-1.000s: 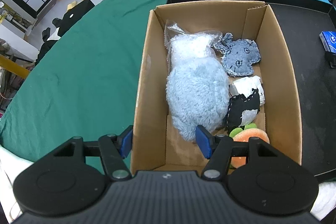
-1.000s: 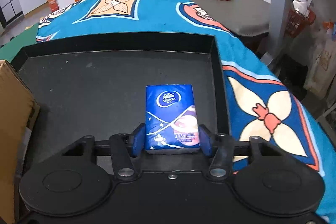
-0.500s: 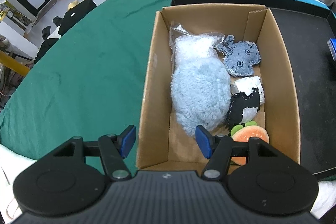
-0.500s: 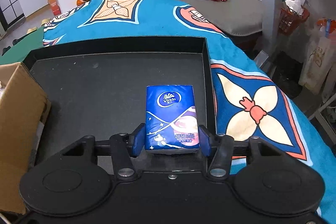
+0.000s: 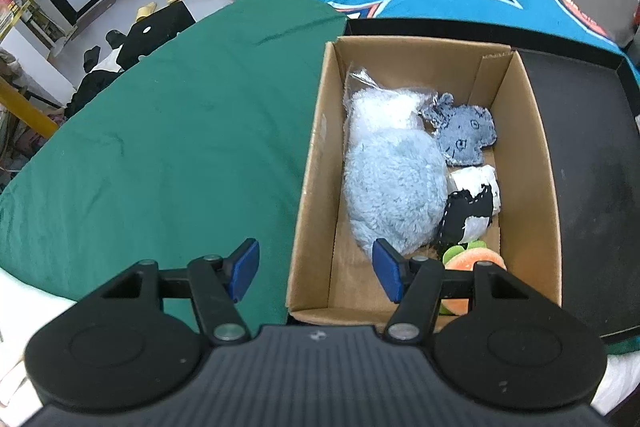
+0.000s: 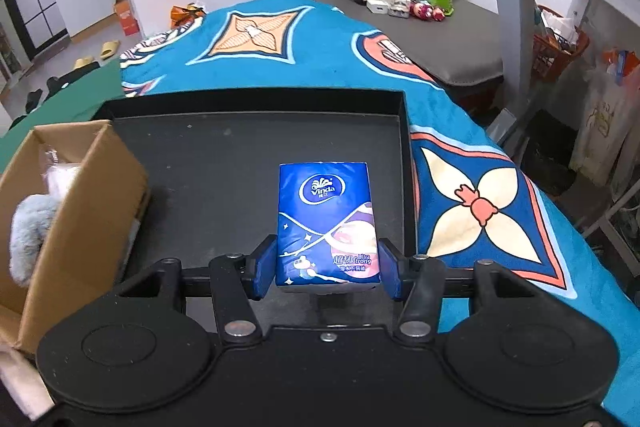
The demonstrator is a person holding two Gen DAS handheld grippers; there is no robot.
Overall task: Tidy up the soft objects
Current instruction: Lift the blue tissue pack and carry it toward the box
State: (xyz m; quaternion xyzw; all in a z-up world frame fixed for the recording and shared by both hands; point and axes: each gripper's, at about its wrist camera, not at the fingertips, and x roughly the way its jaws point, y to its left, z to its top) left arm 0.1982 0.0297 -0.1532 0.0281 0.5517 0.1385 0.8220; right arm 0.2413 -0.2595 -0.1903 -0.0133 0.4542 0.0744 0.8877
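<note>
1 tissue pack point(image 6: 327, 223) held in right gripper point(image 6: 327, 273) jaws over the black tray point(image 6: 224, 163), long axis forward; cardboard box point(image 6: 76, 203) lies left. Left gripper point(image 5: 316, 269) jaws wide, empty.

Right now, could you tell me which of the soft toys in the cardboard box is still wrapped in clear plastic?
The white fluffy toy at the far left of the cardboard box; crinkled clear plastic covers it, unlike the bare light-blue plush against it.

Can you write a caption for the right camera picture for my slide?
Right gripper holds a blue tissue pack above the black tray.
</note>
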